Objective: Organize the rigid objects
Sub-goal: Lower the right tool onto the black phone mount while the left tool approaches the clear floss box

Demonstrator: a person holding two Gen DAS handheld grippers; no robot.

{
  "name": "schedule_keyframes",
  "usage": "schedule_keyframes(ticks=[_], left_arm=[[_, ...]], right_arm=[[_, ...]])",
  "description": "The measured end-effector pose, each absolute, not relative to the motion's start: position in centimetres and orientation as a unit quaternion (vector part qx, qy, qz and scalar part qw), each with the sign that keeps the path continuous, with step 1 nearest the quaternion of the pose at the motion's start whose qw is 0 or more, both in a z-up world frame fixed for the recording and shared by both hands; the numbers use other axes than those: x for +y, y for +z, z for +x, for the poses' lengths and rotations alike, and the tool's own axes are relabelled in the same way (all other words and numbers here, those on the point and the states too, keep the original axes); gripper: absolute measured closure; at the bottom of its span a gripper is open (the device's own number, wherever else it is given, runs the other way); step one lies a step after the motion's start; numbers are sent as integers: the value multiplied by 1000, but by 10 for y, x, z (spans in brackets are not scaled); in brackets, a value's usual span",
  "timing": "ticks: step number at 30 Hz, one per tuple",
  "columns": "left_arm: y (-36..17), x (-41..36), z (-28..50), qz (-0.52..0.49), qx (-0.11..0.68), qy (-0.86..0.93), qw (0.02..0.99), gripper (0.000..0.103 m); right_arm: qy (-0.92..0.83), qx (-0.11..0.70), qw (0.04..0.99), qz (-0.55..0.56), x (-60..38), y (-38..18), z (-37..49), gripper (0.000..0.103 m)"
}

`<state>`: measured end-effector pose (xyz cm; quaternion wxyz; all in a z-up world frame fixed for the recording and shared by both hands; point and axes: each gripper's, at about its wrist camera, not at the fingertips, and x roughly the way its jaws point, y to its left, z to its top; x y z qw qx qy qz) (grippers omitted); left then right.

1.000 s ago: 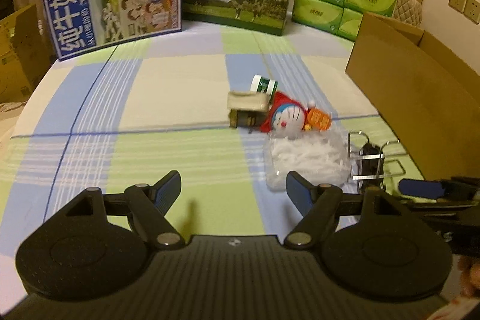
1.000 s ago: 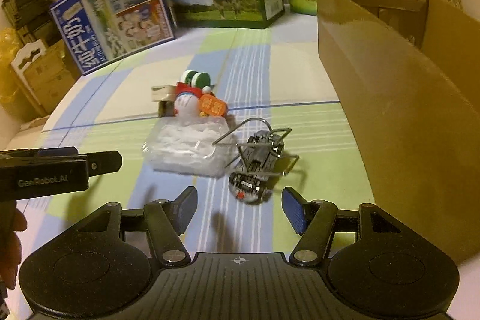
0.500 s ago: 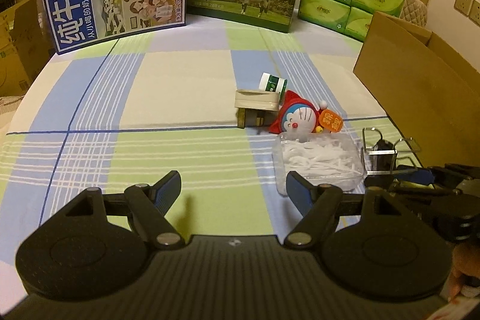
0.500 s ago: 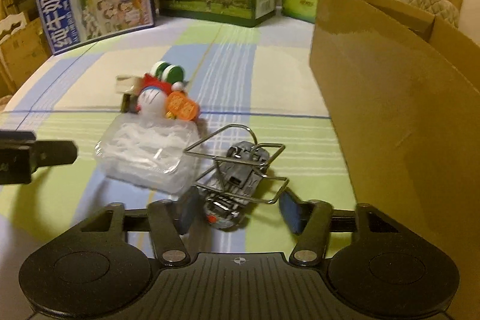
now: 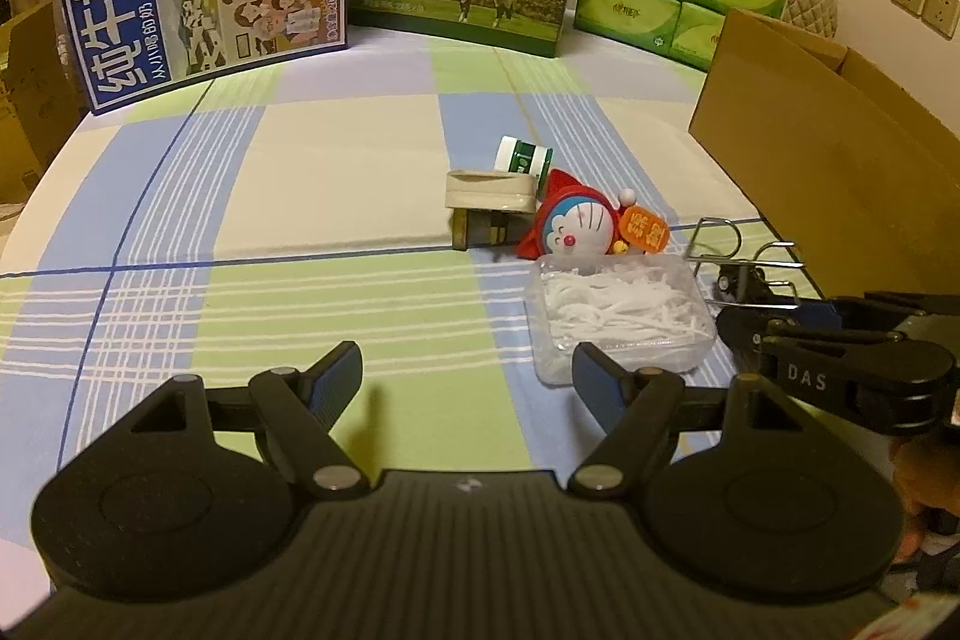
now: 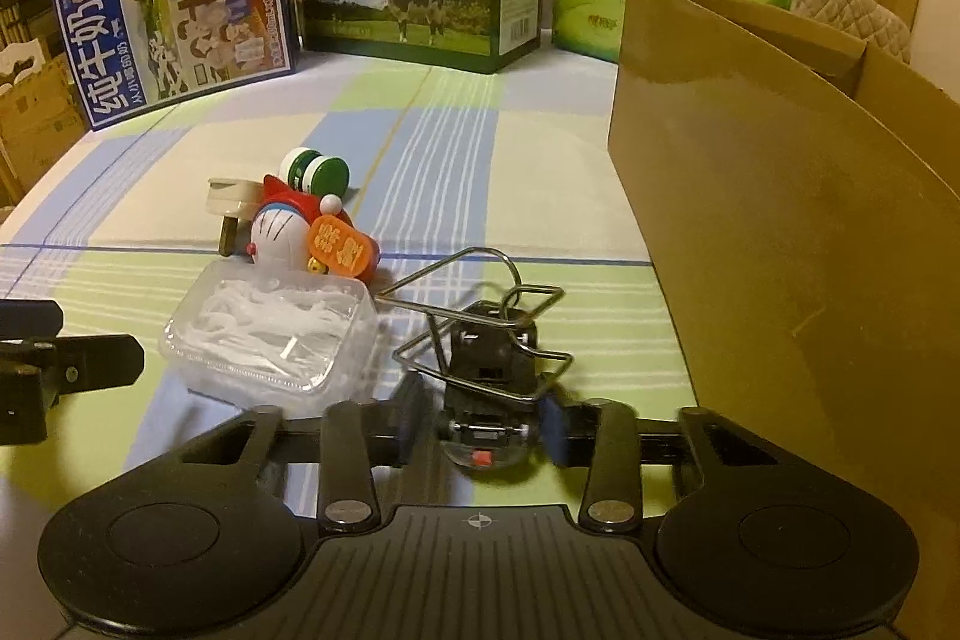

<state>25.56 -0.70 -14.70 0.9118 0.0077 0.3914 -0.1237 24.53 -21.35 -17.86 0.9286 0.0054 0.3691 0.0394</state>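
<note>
The right gripper (image 6: pixel 480 421) has just clamped the black binder clips (image 6: pixel 489 370), ready for the cardboard box (image 6: pixel 780 220) at three o'clock; the left gripper (image 5: pixel 468 376) hangs open, empty.

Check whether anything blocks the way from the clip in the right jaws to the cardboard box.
Nothing visible does. The right gripper is shut on the black binder clip, and only bare checked cloth lies between it and the cardboard box on its right. The clear plastic container sits on the other side.
</note>
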Motion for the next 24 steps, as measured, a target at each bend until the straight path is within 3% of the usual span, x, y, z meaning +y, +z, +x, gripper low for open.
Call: schedule_keyframes(ticks=[11,24], left_arm=[[-146,-14,258,6,381,-155,911,29],[-154,-51,270,2,380,-188,906,15]], right_arm=[[60,401,912,56,-226,-161,225,74],[47,420,905,48,-233,-162,193,74]])
